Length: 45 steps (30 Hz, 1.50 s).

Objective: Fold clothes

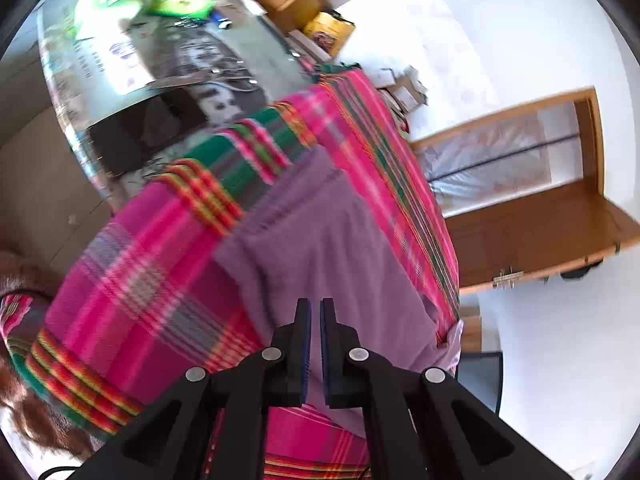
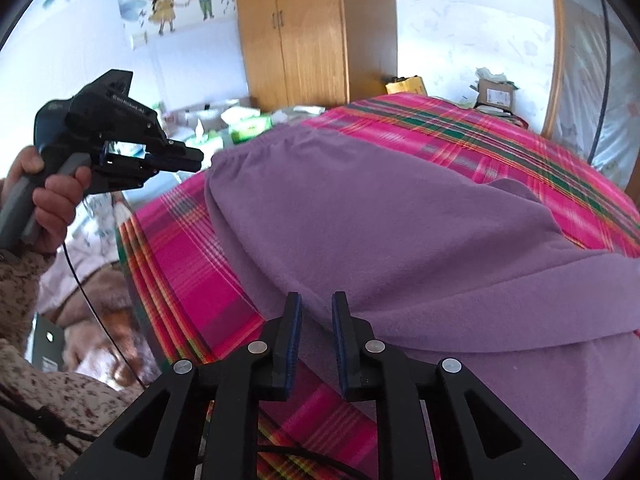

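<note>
A purple fleece garment (image 2: 380, 220) lies spread on a pink plaid cloth (image 2: 180, 248), its elastic waistband at the far left and one part folded over at the right. My right gripper (image 2: 316, 300) hovers open just over the garment's near edge, with nothing between its fingers. Off the surface at the left, a hand holds my left gripper (image 2: 198, 160) in the air, its jaws together and empty. In the left wrist view the left gripper (image 1: 316, 304) looks down on the garment (image 1: 320, 240) and the plaid cloth (image 1: 140, 280), its pads almost touching.
A cluttered glass-topped table (image 1: 240, 52) with green packets (image 1: 176, 0) and a black slab (image 1: 148, 132) stands beyond the plaid cloth. A wooden wardrobe (image 2: 296, 32), cardboard boxes (image 2: 496, 92) and a wooden door (image 1: 520, 220) surround it. A black cable (image 2: 92, 300) hangs from the left gripper's handle.
</note>
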Motion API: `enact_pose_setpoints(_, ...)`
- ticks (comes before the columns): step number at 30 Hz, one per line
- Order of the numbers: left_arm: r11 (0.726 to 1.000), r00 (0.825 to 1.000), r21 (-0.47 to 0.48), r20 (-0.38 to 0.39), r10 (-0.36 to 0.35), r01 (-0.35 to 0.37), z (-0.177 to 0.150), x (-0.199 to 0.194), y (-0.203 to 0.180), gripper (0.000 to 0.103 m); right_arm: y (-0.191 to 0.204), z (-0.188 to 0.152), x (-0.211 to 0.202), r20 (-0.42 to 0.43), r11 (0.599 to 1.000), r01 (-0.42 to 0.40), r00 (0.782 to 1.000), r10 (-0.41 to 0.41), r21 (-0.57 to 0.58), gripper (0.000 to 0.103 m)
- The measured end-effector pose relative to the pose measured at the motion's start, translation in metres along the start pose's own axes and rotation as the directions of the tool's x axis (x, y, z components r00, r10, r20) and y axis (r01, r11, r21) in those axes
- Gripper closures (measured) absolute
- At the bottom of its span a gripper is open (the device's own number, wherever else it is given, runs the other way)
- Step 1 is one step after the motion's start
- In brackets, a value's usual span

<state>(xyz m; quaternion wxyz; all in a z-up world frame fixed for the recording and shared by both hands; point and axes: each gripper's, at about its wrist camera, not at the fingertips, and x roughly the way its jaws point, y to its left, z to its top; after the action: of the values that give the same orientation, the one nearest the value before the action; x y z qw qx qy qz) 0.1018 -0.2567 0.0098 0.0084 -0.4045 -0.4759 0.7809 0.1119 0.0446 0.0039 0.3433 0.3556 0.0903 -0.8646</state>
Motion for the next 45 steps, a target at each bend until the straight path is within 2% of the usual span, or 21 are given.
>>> enact_pose_setpoints(5,0.995,0.999,0.104,-0.049,0.013,-0.007,-0.012,0.019,-0.032,0.100,-0.019,-0.004,-0.011,0.017,0.997,-0.014,1.000,0.013,0.072,0.087)
enact_pose_setpoints(12,0.967,0.982,0.252,-0.186,0.017,0.031,-0.041,0.069,-0.082,0.098,-0.051,-0.012,-0.027,0.032,0.988,0.047,0.998,-0.053,0.147,0.087)
enact_pose_setpoints(18,0.942,0.962,0.326,-0.274,0.010,0.083,-0.064,0.105,-0.118,0.097,-0.092,-0.021,-0.055,0.060,0.963,0.150,0.984,-0.167,0.223,0.087)
enact_pose_setpoints(23,0.916,0.937,0.389,-0.347,0.041,0.104,-0.083,0.134,-0.142,0.096,-0.140,-0.025,-0.073,0.053,0.908,0.253,0.957,-0.287,0.334,0.087)
enact_pose_setpoints(27,0.892,0.930,0.443,-0.356,0.086,0.087,-0.096,0.147,-0.152,0.091,-0.178,-0.022,-0.085,0.047,0.862,0.318,0.930,-0.365,0.394,0.086)
enact_pose_setpoints(30,0.880,0.922,0.468,-0.371,0.111,0.082,-0.101,0.155,-0.156,0.090,-0.205,-0.016,-0.087,0.026,0.831,0.351,0.916,-0.400,0.431,0.084)
enact_pose_setpoints(35,0.846,0.917,0.529,-0.367,0.156,0.068,-0.107,0.165,-0.167,0.090,-0.232,-0.005,-0.081,-0.008,0.824,0.380,0.910,-0.415,0.421,0.084)
enact_pose_setpoints(41,0.833,0.902,0.549,-0.390,0.184,0.067,-0.112,0.181,-0.171,0.090,-0.263,0.009,-0.067,-0.064,0.810,0.406,0.905,-0.420,0.423,0.084)
enact_pose_setpoints(45,0.824,0.902,0.563,-0.385,0.195,0.062,-0.113,0.183,-0.173,0.089,-0.283,0.020,-0.058,-0.103,0.807,0.418,0.904,-0.416,0.418,0.083)
